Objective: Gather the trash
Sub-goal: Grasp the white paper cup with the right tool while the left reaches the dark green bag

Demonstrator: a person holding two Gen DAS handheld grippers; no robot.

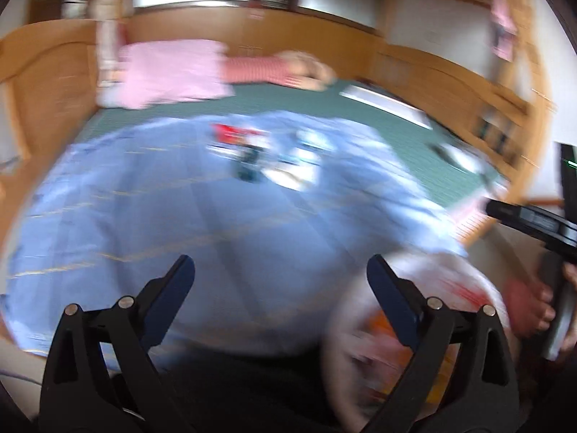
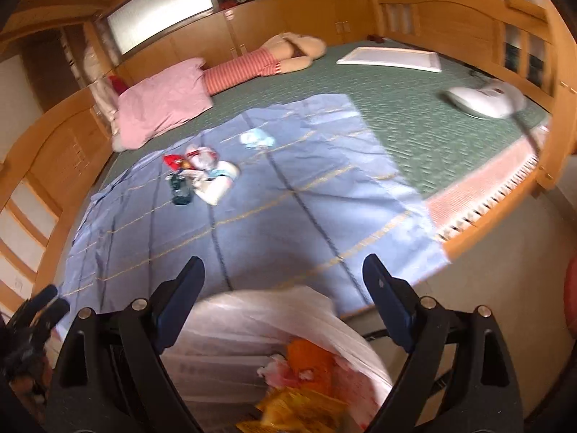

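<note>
A pile of trash (image 2: 202,176) lies on a blue sheet (image 2: 274,209) on the bed: red wrapper, dark green packet, white wrappers, and a pale blue scrap (image 2: 256,138) apart from it. The pile shows blurred in the left wrist view (image 1: 263,158). A white plastic bag (image 2: 274,353) holding orange and yellow wrappers sits below my right gripper (image 2: 283,270), which is open and empty. My left gripper (image 1: 279,270) is open and empty above the sheet (image 1: 216,223), with the bag (image 1: 407,324) at its right finger.
A pink pillow (image 2: 166,104) and a striped plush toy (image 2: 267,57) lie at the bed's far side. A white board (image 2: 391,58) and a white handheld appliance (image 2: 483,99) rest on the green mat (image 2: 414,126). Wooden bed rails (image 2: 519,166) surround it.
</note>
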